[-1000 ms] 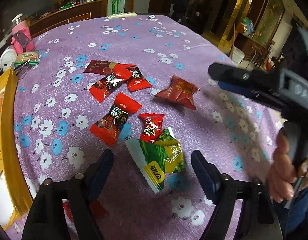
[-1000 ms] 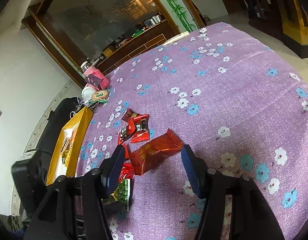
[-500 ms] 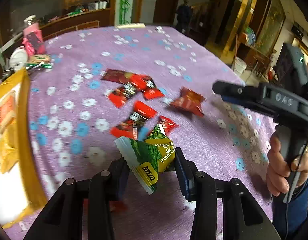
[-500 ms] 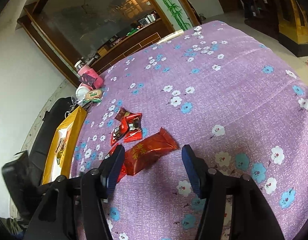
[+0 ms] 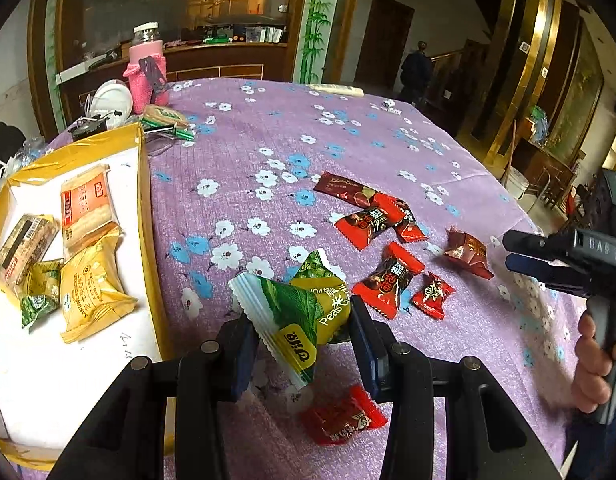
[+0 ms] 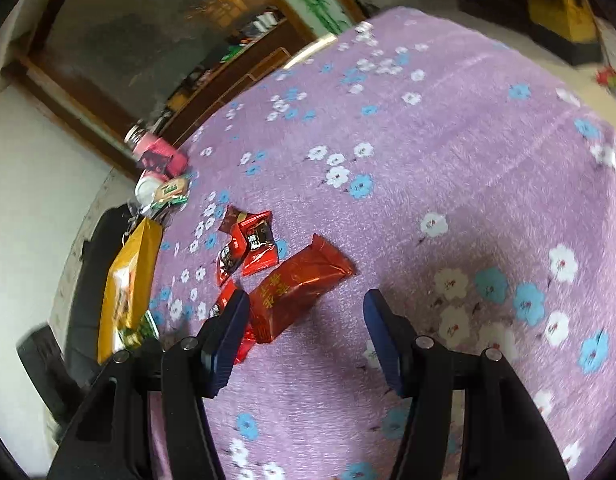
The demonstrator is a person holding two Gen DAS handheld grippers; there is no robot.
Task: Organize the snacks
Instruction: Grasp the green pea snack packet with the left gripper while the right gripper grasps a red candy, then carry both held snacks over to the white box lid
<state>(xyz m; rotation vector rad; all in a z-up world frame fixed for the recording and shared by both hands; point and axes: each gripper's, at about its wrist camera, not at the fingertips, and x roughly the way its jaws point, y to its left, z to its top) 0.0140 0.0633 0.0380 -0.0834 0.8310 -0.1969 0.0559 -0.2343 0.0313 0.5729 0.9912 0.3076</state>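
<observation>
Left hand-held gripper (image 5: 300,330) pinching a green pea snack packet (image 5: 296,316) between its two blue pads, raised off the purple flowered counter (image 5: 347,144) and tilted, one crimped end pointing down. Just to the left, a yellow-rimmed tray (image 5: 146,216) with a white floor, holding an orange biscuit pack (image 5: 86,208), a yellow pastry pack (image 5: 92,292), a small green packet (image 5: 38,300) and a brown wrapped bar (image 5: 24,246). Below the gripped packet, a red candy (image 5: 341,418) lying on the cloth. Further right, a loose scatter of red wrapped sweets (image 5: 389,280) and a dark red foil pack (image 5: 467,252), apart from the tray. At the far edge, a pink bottle (image 5: 146,68) and a white lid (image 5: 112,100).

Right hand-held gripper (image 6: 306,330) spread wide, hovering just above the cloth with nothing between its fingers (image 6: 381,332). Same dark red foil pack (image 6: 298,288) lying just ahead of the left finger, touching neither pad clearly. From the left wrist view, right gripper visible at the side, held in a hand (image 5: 595,360).
</observation>
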